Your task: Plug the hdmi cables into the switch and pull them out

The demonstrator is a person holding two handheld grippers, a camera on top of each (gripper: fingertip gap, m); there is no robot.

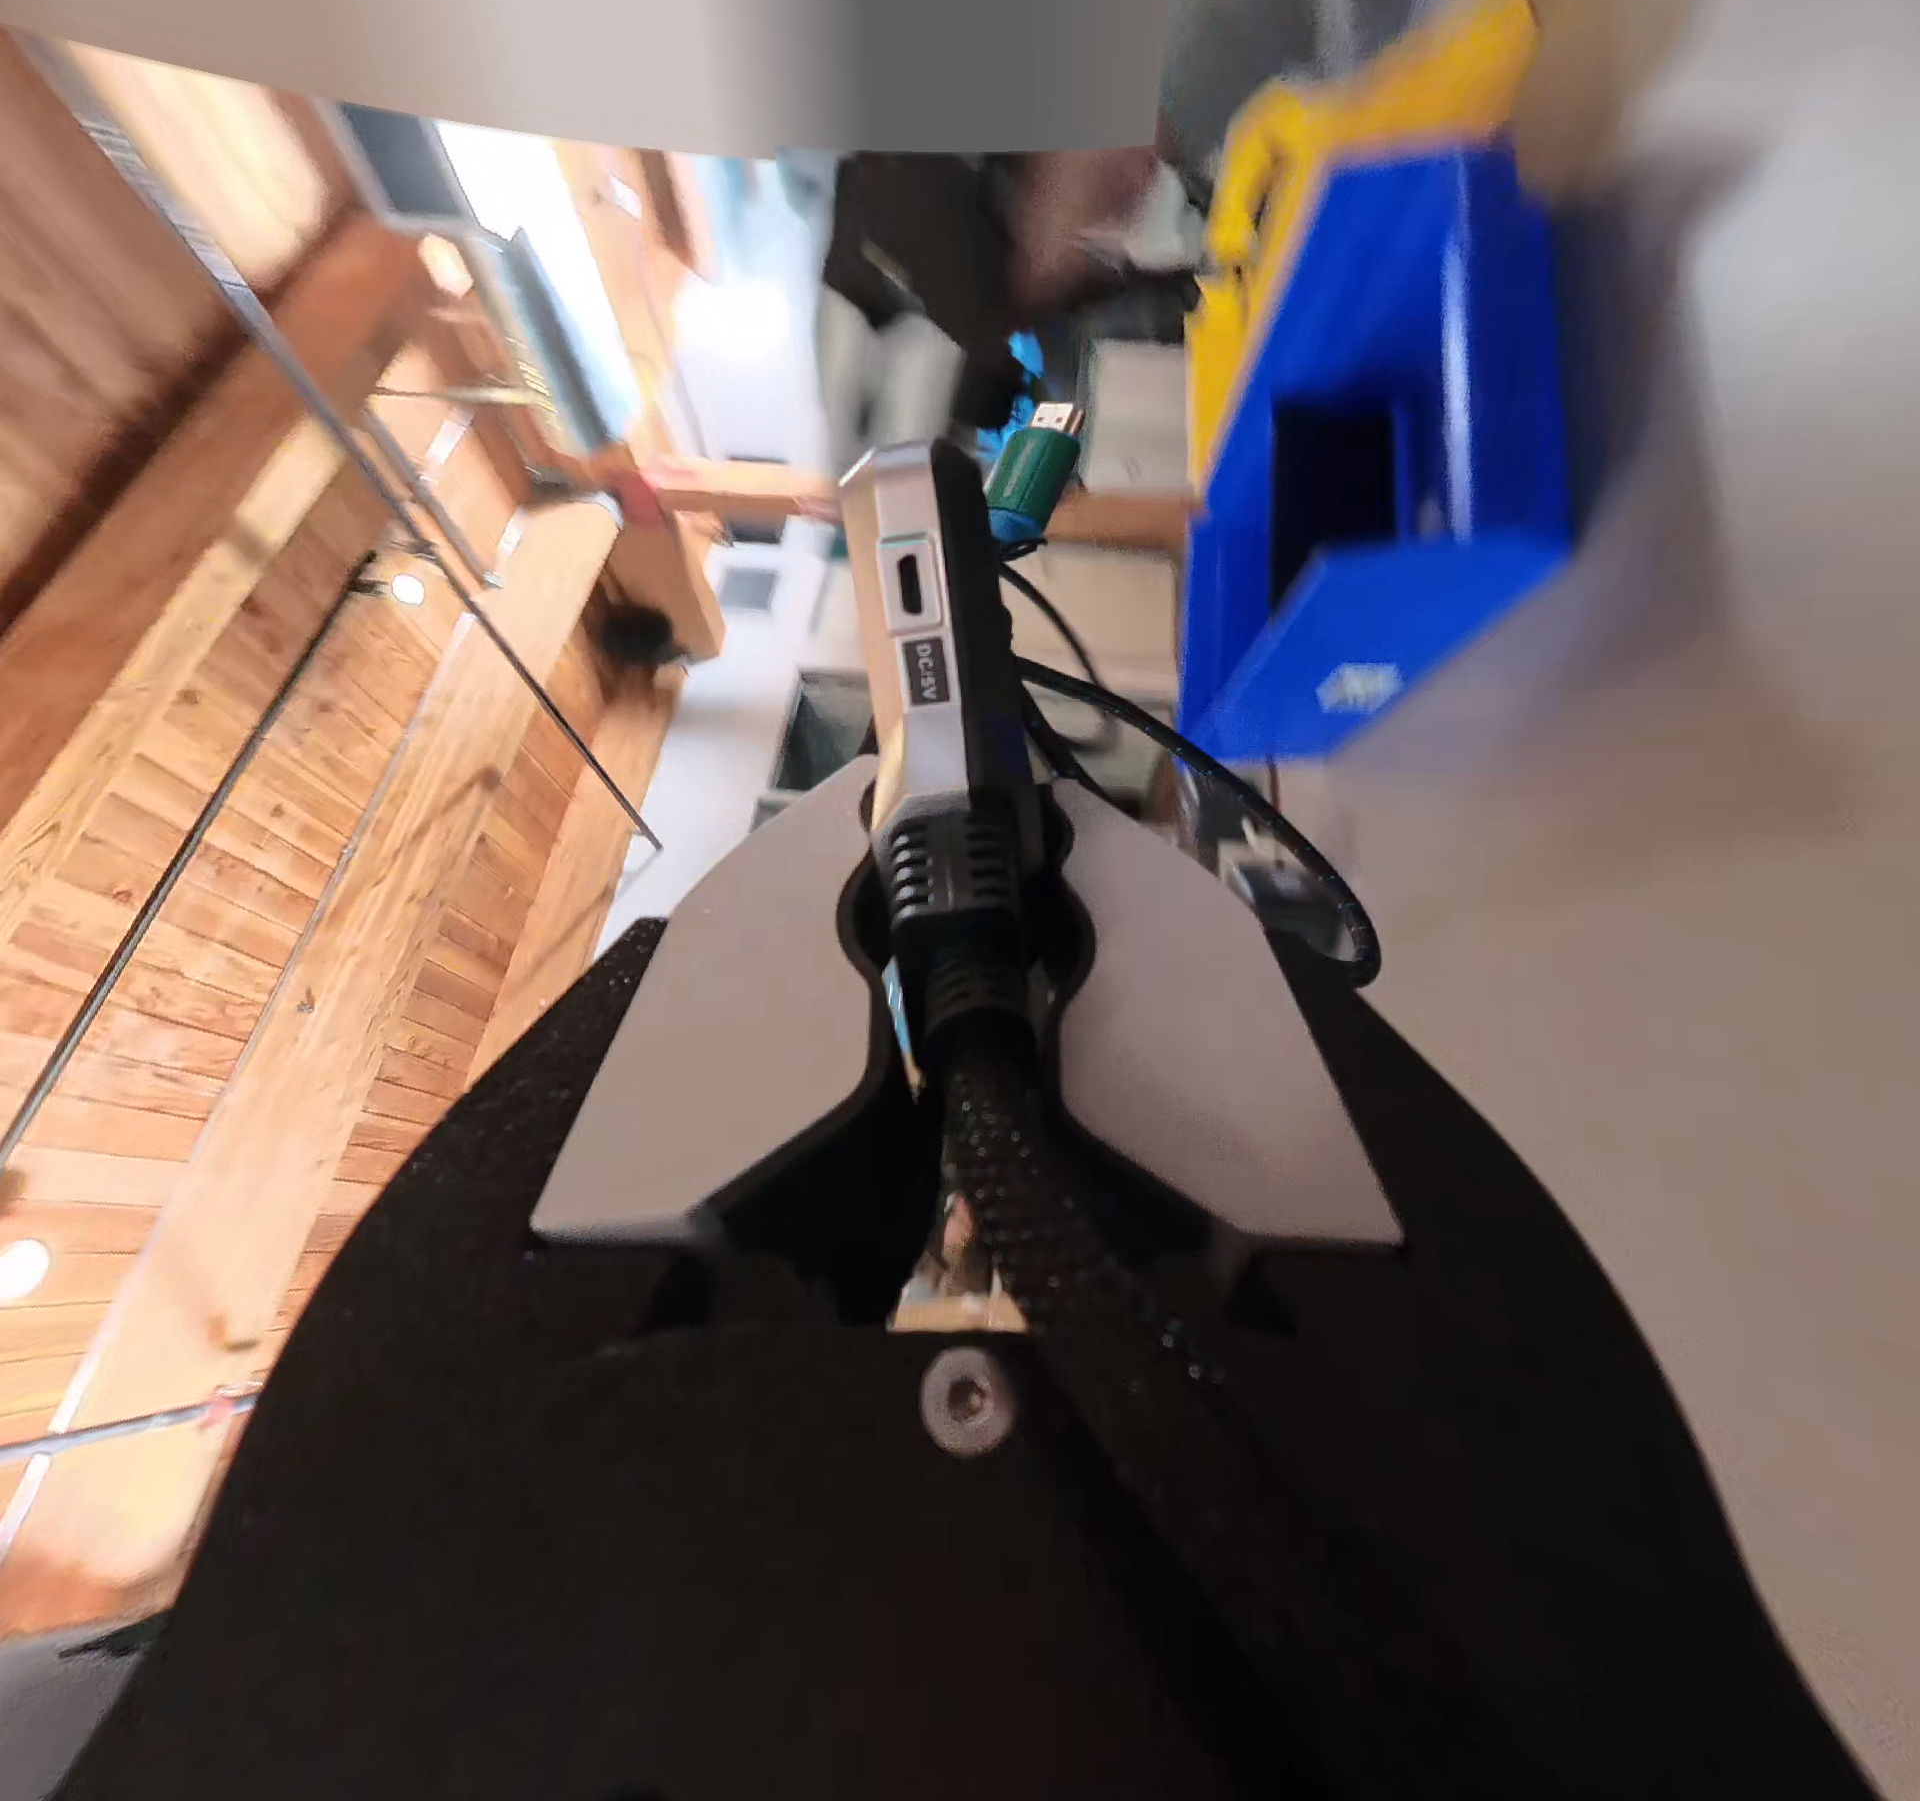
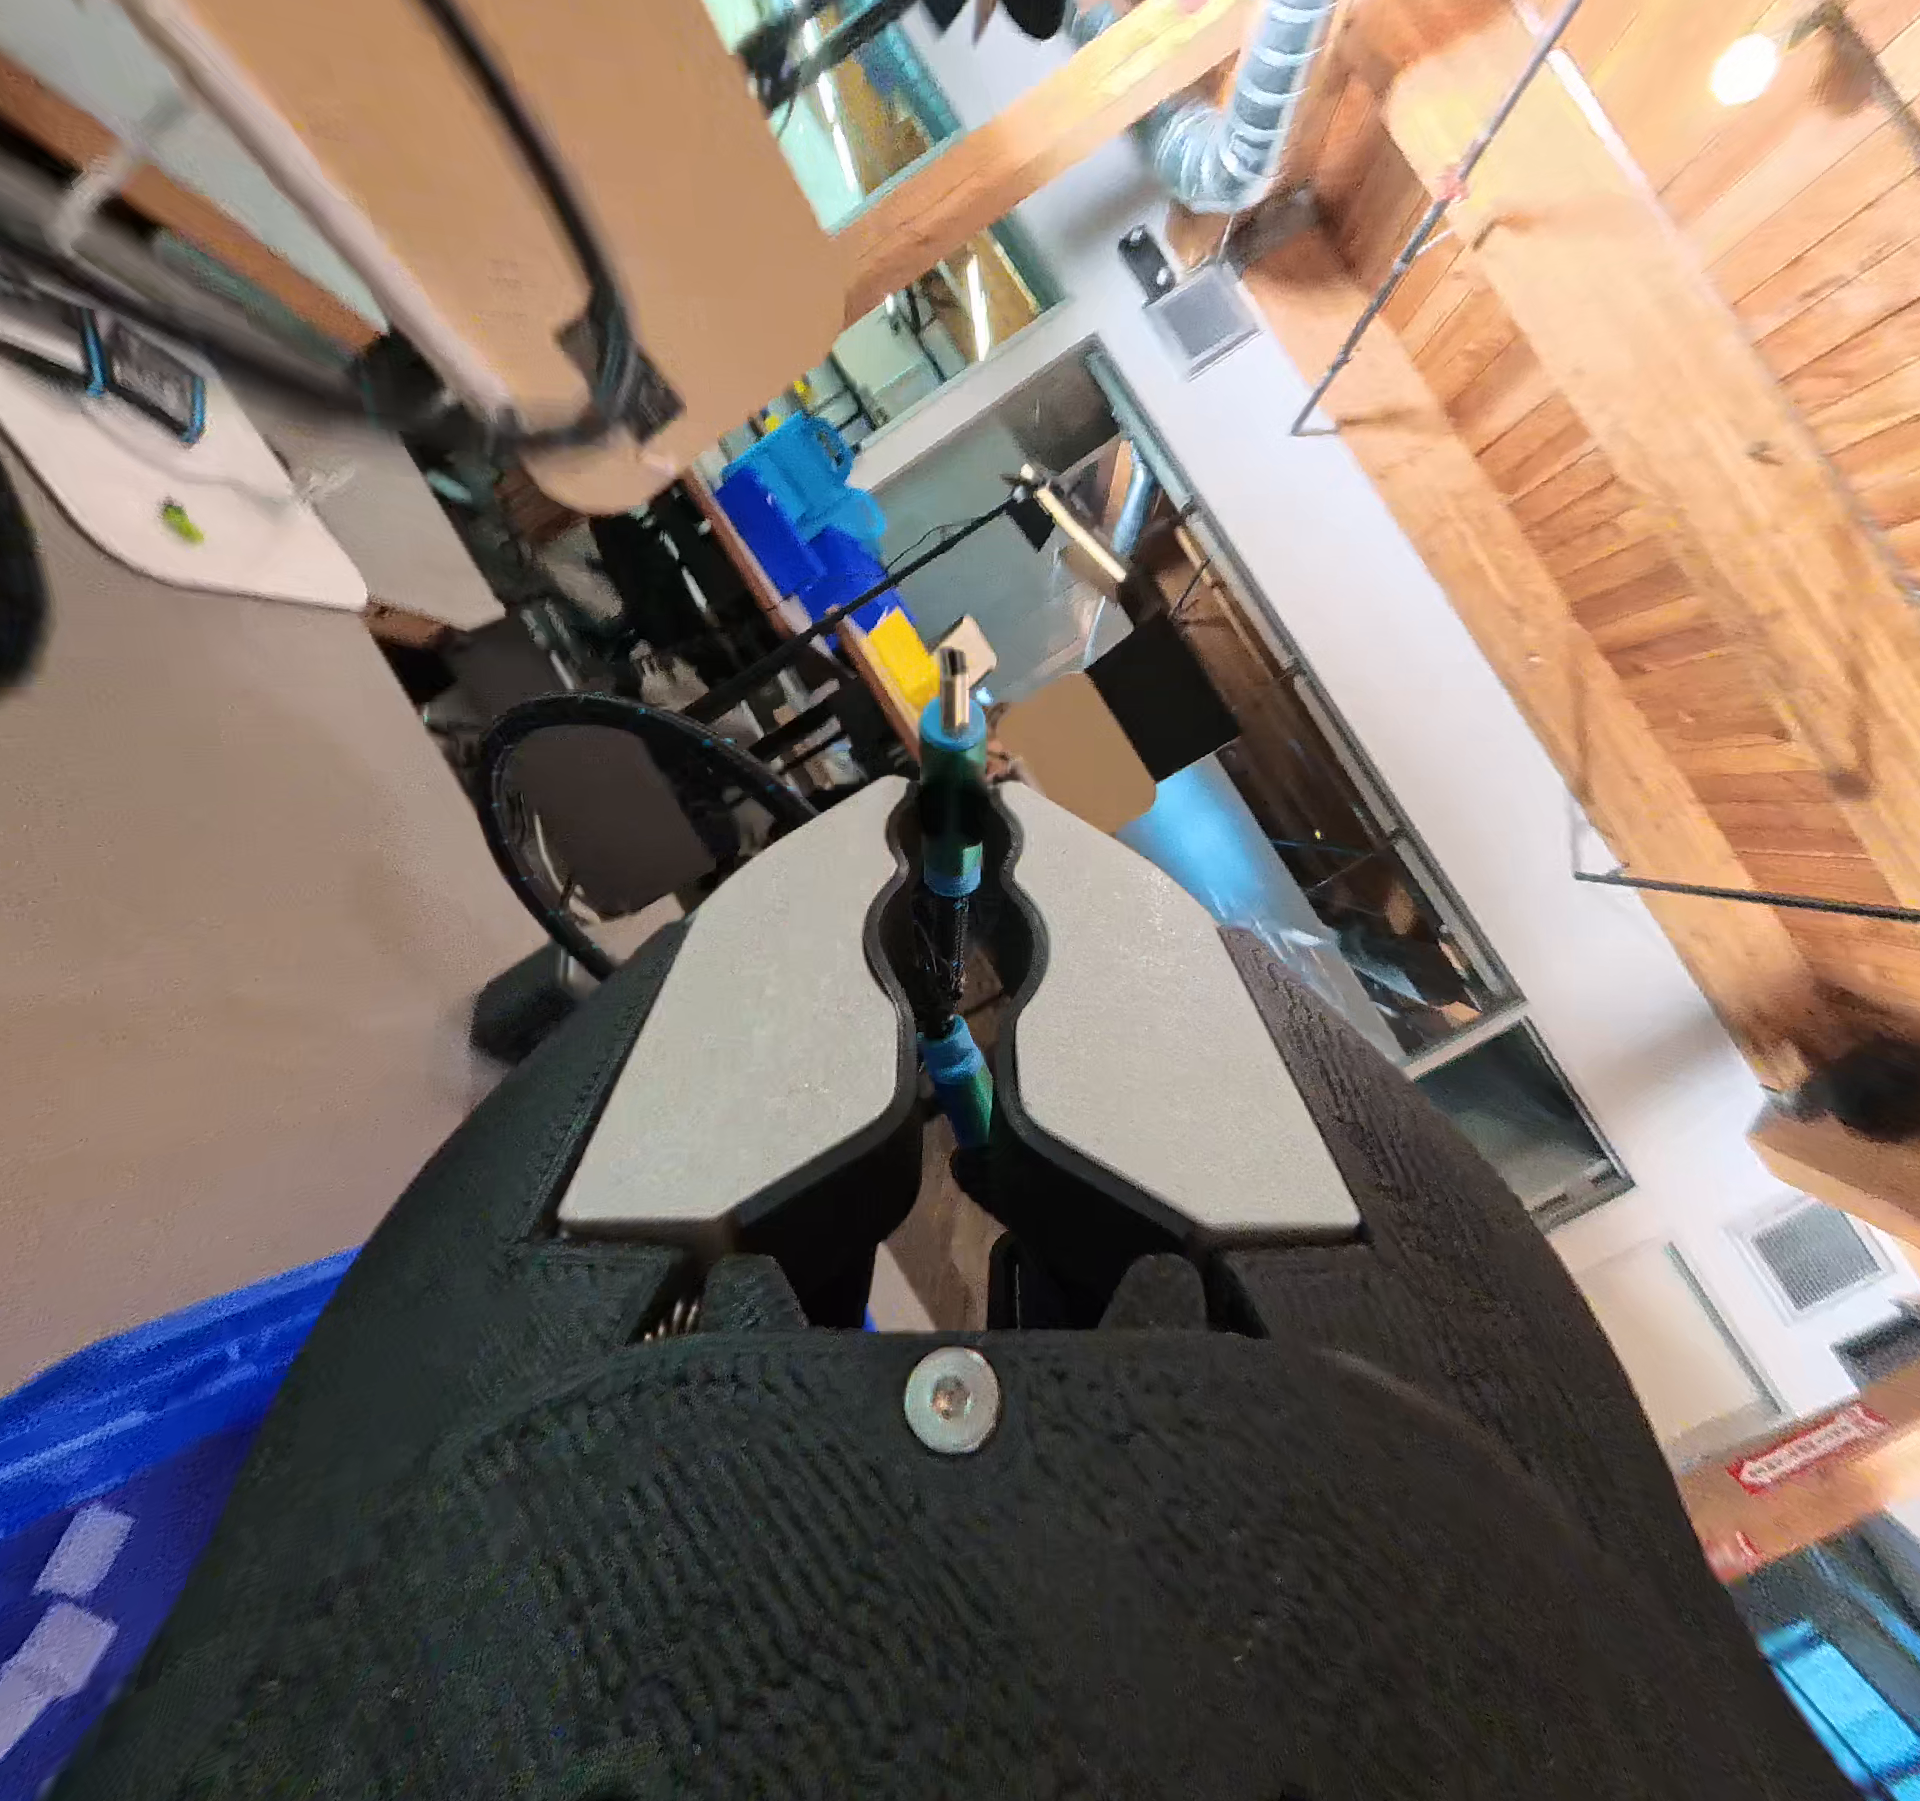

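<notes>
My left gripper (image 1: pixel 961 806) is shut on a silver and black adapter box (image 1: pixel 914 608), at the end where its thick black braided cable (image 1: pixel 997 1159) enters. The box points away from me, with a small port on its silver side. Just beyond it a green and blue cable plug (image 1: pixel 1029 473) with a metal tip shows, with a thin black cable (image 1: pixel 1247 795) looping to the right. My right gripper (image 2: pixel 956 806) is shut on that green and blue plug (image 2: pixel 951 764), metal tip (image 2: pixel 954 686) pointing forward. Its black braided cable (image 2: pixel 623 723) loops to the left.
A blue bin (image 1: pixel 1382 525) with a yellow bin (image 1: pixel 1351 141) behind it stands on the grey table (image 1: pixel 1662 1024) at the right. Another blue bin (image 2: pixel 125 1419) shows at the lower left of the right wrist view. A person's arm (image 2: pixel 582 141) reaches in above. Both views are tilted and blurred. Across from one pair of fingers to the other is roughly 25 centimetres.
</notes>
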